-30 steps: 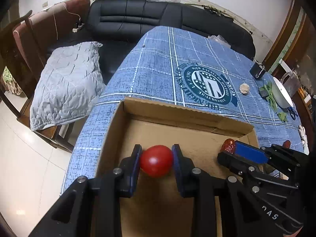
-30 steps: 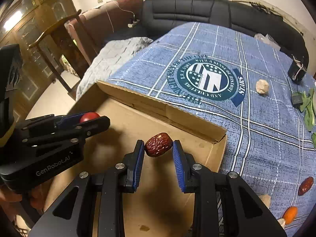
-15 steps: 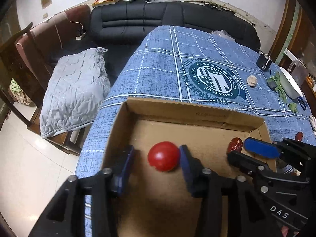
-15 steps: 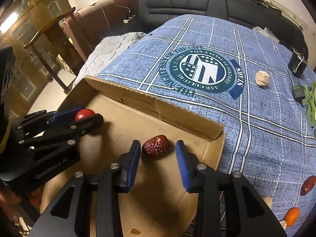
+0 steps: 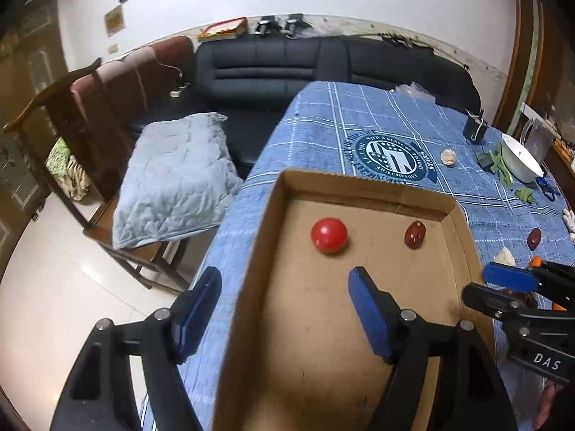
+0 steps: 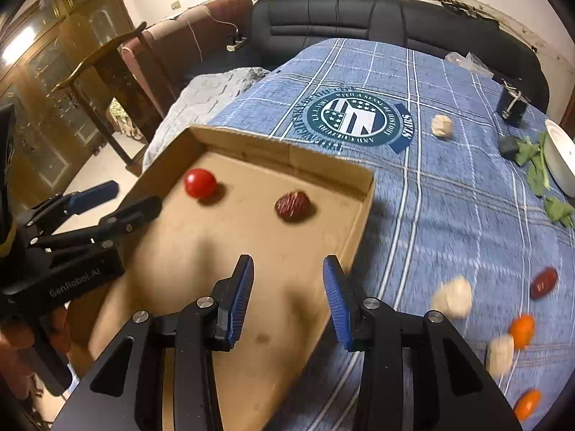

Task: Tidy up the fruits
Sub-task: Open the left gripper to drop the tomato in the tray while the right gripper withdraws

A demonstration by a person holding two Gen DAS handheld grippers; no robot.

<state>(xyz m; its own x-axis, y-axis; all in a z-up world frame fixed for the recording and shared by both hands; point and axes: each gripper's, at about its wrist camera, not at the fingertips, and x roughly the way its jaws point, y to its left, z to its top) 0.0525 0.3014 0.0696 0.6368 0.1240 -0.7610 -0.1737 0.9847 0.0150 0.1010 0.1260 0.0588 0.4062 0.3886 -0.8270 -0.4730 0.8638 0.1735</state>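
A red tomato (image 5: 329, 235) (image 6: 199, 183) and a dark red date (image 5: 415, 236) (image 6: 293, 205) lie loose on the floor of a shallow cardboard tray (image 5: 359, 183) (image 6: 363, 212). My left gripper (image 5: 280, 310) hangs back from the tomato with its jaws opening wide and nothing between them; its left finger is outside the tray wall. My right gripper (image 6: 287, 296) stands over the tray's near part, short of the date, jaws opening and nothing between them. Each gripper shows in the other's view: the right gripper (image 5: 503, 282), the left gripper (image 6: 111, 203).
On the blue checked tablecloth (image 6: 431, 186) right of the tray lie another date (image 6: 543, 282), orange fruits (image 6: 521, 330), pale lumps (image 6: 452, 296), green leaves (image 6: 535, 165) and a white bowl (image 5: 521, 158). A black sofa (image 5: 305, 68) and a chair with a grey quilt (image 5: 172, 179) stand beyond the table's edge.
Both grippers let go of their fruit: the tomato and the date now rest on the tray floor. Both grippers opened, pulled back and rose.
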